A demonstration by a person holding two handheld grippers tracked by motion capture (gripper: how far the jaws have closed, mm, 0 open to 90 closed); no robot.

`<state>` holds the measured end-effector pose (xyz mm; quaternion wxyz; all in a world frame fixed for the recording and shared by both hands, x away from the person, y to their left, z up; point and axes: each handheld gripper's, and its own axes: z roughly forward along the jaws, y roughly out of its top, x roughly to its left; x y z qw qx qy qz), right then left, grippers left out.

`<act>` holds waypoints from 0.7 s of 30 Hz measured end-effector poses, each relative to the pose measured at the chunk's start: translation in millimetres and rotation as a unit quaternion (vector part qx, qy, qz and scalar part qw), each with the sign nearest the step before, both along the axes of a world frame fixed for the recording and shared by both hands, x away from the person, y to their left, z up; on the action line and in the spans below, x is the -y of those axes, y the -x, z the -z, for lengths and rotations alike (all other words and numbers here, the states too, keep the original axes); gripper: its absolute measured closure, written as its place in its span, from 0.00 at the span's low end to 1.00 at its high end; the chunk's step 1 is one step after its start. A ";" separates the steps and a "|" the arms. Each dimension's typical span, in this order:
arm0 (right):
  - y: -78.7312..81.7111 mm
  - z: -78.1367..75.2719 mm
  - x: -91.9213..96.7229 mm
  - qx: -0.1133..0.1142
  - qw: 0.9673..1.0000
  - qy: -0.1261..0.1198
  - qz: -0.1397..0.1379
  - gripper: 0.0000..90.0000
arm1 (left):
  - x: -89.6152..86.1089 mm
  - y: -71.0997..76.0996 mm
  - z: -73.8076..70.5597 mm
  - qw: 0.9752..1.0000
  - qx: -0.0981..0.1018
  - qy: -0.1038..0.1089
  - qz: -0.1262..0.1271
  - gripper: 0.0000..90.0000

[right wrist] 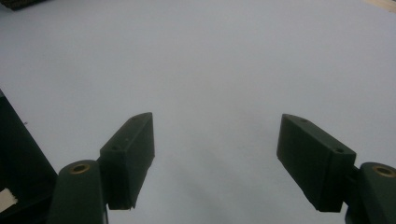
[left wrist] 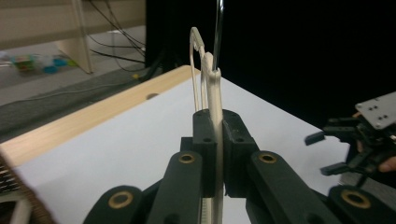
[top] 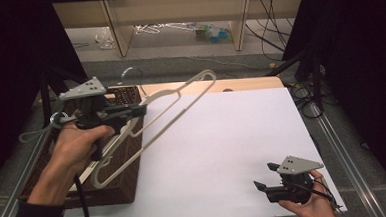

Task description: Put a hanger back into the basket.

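Your left gripper [top: 140, 110] is pinching the cream plastic clothes hanger [top: 180, 96] over the desk's [top: 222, 137] left edge. Your right gripper [top: 265, 176] is resting near the front right corner, jaws spread and holding nothing.

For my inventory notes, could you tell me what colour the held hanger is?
Cream-white hanger, clearest in the high view.

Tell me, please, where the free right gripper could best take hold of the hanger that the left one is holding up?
Probably the hanger's long lower bar, from the right: it slants free above the white table, facing the open right gripper, while the left gripper clamps near the neck.
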<state>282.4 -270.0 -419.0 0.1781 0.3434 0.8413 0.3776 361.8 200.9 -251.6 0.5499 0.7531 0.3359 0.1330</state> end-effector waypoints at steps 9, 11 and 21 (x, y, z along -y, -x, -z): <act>-0.6 3.4 -2.7 -0.009 1.000 0.005 -0.004 0.32 | -64.8 -7.5 12.5 0.998 0.017 -0.001 -0.068 0.95; 0.2 3.3 -3.4 -0.017 1.000 0.005 -0.002 0.32 | -76.0 -9.7 16.4 0.996 0.020 -0.002 -0.082 0.95; -1.4 5.7 -3.0 -0.012 1.000 0.009 -0.009 0.32 | -115.8 -19.2 35.1 0.990 0.035 -0.017 -0.135 0.95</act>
